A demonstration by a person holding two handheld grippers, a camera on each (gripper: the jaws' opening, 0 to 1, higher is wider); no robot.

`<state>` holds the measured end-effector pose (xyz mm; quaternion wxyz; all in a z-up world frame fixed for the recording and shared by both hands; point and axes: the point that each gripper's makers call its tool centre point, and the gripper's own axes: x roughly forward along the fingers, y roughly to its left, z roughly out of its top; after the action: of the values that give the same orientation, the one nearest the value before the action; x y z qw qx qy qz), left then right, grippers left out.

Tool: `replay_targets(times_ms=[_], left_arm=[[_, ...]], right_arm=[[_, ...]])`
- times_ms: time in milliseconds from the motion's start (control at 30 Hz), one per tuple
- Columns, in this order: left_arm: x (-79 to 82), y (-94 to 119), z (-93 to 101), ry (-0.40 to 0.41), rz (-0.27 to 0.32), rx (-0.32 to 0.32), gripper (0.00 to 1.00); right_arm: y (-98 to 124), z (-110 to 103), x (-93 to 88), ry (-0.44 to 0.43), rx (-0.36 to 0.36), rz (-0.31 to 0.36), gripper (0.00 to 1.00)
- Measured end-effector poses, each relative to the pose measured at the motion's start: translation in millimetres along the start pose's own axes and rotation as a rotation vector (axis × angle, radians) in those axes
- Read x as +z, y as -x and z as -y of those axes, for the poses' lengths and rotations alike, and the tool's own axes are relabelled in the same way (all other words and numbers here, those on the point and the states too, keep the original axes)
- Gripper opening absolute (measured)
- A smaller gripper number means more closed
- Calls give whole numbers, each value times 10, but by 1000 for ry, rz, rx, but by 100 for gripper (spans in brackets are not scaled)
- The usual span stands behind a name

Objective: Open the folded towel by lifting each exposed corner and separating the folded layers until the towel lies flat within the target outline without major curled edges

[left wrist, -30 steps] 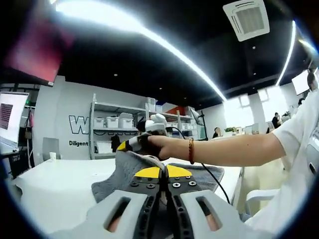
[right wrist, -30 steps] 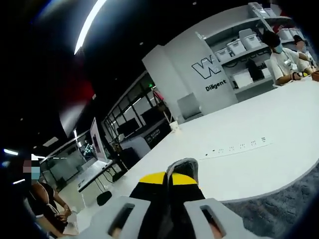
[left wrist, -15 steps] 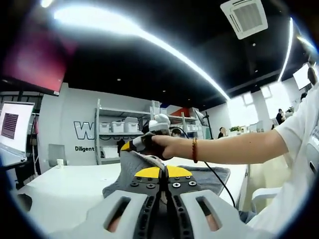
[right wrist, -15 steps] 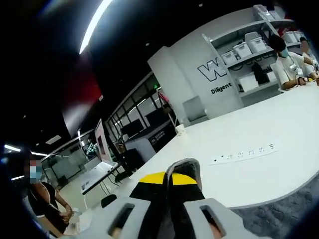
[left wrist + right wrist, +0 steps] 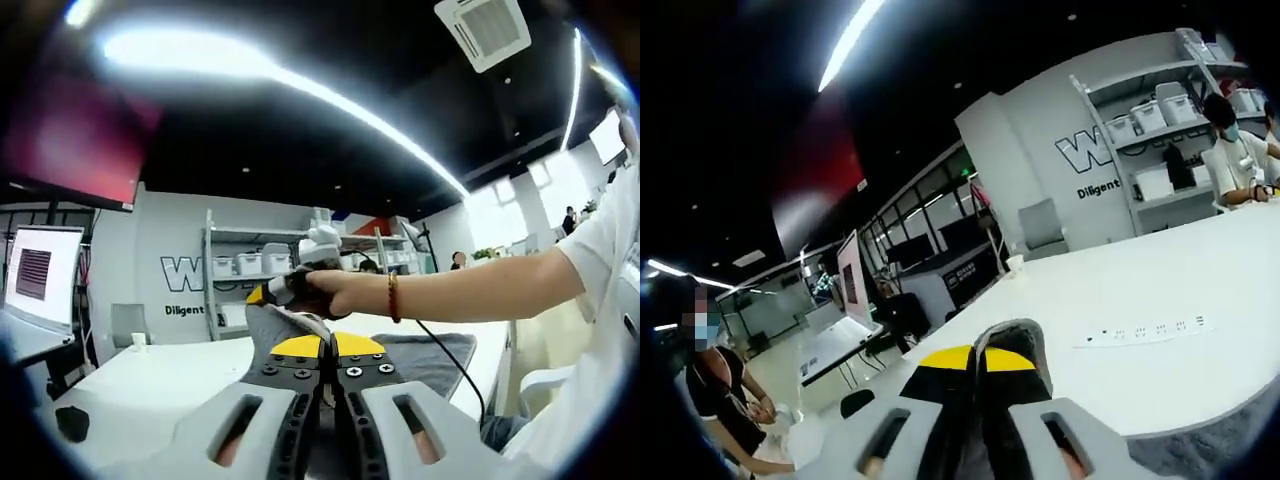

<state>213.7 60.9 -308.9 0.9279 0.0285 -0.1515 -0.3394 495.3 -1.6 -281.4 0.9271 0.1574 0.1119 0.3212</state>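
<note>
The grey towel (image 5: pixel 432 352) lies partly spread on the white table (image 5: pixel 150 385), with one part lifted. In the left gripper view my left gripper (image 5: pixel 328 347) has its yellow-tipped jaws pressed together, with towel cloth rising right at the tips. Beyond it a hand holds my right gripper (image 5: pixel 262 293), from which a towel corner hangs. In the right gripper view my right gripper (image 5: pixel 980 358) is shut on a grey fold of the towel (image 5: pixel 1015 345) that sticks up between the jaws. More towel shows at the lower right.
A white power strip (image 5: pixel 1145 332) lies on the table (image 5: pixel 1160 380). A small black object (image 5: pixel 72 422) sits near the table edge, and a cup (image 5: pixel 138 339) stands farther back. A monitor (image 5: pixel 35 285) and shelves (image 5: pixel 250 270) with bins stand behind. A person (image 5: pixel 1240 160) sits at the far side.
Both views have drifted upward, so the table sits lower in each. The right gripper and its towel corner look a little higher above the table. Both grips are unchanged.
</note>
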Motion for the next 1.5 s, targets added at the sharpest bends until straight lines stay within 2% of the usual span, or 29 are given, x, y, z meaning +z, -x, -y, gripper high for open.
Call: replay_targets(times_ms=[133, 233, 633, 867, 1500], left_arm=[[11, 25, -28, -4, 0, 10, 0], [36, 131, -125, -37, -8, 51, 0], [122, 264, -263, -47, 9, 89, 0], [136, 321, -305, -77, -1, 109, 0], [146, 525, -532, -79, 4, 176, 0]], right_arm=[[-31, -52, 7, 2, 6, 1, 0], [-95, -165, 9, 0, 25, -6, 0], [-166, -431, 67, 20, 53, -5, 0], [-217, -531, 83, 37, 68, -4, 0], [-401, -777, 41, 55, 126, -14, 0]])
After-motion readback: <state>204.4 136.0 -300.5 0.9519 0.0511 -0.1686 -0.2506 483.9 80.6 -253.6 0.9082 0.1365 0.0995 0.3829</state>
